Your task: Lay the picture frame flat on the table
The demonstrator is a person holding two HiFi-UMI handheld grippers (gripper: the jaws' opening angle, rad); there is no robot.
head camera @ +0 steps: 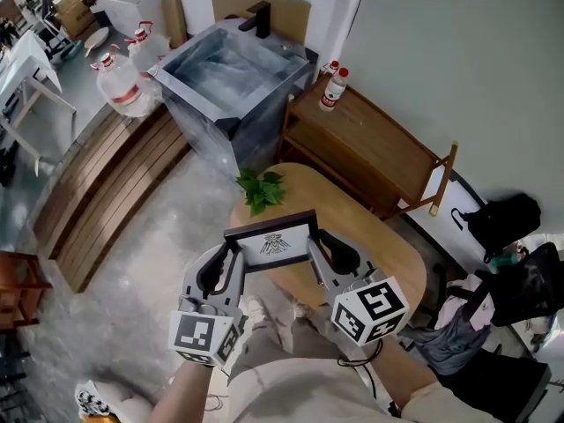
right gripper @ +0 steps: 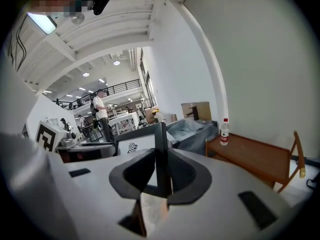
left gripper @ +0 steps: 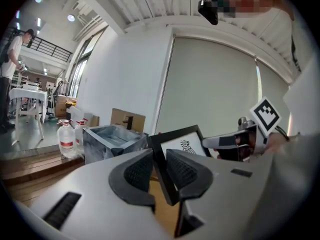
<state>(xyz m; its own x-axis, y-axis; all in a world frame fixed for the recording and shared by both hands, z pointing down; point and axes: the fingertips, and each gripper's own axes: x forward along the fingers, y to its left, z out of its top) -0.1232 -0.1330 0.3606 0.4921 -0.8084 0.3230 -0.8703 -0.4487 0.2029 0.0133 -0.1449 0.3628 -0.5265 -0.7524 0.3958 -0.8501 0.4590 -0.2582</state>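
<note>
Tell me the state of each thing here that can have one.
picture frame: upright, held at both side edges, not flat yet.
left gripper: shut on picture frame.
right gripper: shut on picture frame.
small bottle: upright on the bench, capped.
water jugs: upright, capped.

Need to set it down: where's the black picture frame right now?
In the head view the black picture frame is centre, side edges clamped by the left gripper and right gripper, over the wooden table, beside the green leafy sprig.
</note>
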